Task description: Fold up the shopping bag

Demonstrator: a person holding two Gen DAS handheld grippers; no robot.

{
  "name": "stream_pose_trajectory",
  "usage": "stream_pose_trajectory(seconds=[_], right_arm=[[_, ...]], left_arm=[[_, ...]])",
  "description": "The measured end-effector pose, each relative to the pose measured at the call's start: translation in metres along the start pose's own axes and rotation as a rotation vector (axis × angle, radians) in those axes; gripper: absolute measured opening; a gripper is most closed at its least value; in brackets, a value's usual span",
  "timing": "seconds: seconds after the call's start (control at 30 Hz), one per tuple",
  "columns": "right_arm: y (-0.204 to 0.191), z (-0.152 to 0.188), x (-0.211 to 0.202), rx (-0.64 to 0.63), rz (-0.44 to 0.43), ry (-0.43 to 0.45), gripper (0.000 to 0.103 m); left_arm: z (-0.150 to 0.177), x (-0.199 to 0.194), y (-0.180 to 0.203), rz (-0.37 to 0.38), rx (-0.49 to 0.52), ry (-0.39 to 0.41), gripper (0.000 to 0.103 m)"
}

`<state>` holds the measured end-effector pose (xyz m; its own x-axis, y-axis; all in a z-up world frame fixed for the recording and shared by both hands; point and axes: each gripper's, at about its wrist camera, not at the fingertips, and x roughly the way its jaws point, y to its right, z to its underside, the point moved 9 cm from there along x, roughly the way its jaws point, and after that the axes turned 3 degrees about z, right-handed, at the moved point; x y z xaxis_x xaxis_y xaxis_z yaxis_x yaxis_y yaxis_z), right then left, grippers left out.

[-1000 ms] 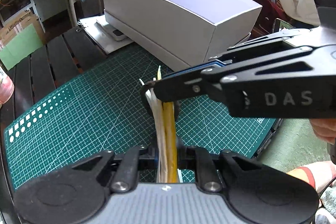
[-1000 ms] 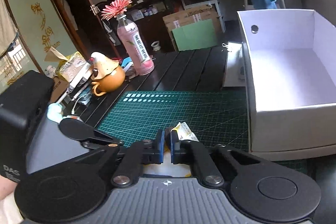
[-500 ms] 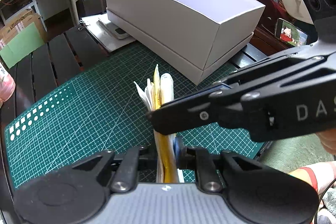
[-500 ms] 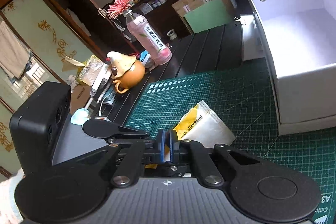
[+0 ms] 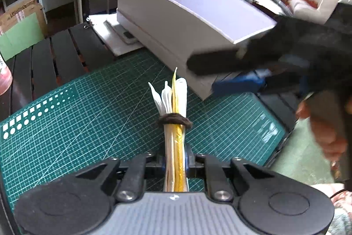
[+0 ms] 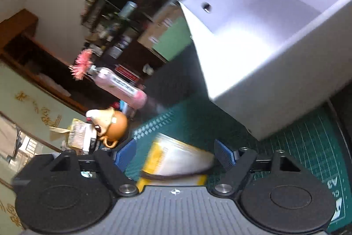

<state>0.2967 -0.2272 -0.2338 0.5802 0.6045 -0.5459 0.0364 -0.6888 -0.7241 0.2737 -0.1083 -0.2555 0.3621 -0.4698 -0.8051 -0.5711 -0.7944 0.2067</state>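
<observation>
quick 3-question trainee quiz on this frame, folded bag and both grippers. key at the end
1. True or false: the left gripper is shut on the folded shopping bag.
2. What is wrapped around the bag's middle? A) a dark elastic band B) a red ribbon C) clear tape
3. Are the pads of the right gripper pressing on the bag?

Key:
1. True. Its jaws pinch the bag's lower end, over the green cutting mat.
2. A, the dark elastic band.
3. No. Its jaws are opening, and the bag lies between them, clear of both pads.
</observation>
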Motion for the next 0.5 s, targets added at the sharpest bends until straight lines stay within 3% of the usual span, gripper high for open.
stream_pose_trajectory(seconds=[0.3, 0.5], right_arm=[[0.006, 0.002, 0.004, 0.132, -0.065, -0.019, 0.086], [-0.004, 0.000, 0.005, 0.076, -0.078, -0.018, 0.094]], left_arm=[[-0.007, -0.011, 0.005, 0.170, -0.087, 0.034, 0.013], [-0.010, -0.016, 0.006, 0.239, -0.123, 0.049, 0.013]])
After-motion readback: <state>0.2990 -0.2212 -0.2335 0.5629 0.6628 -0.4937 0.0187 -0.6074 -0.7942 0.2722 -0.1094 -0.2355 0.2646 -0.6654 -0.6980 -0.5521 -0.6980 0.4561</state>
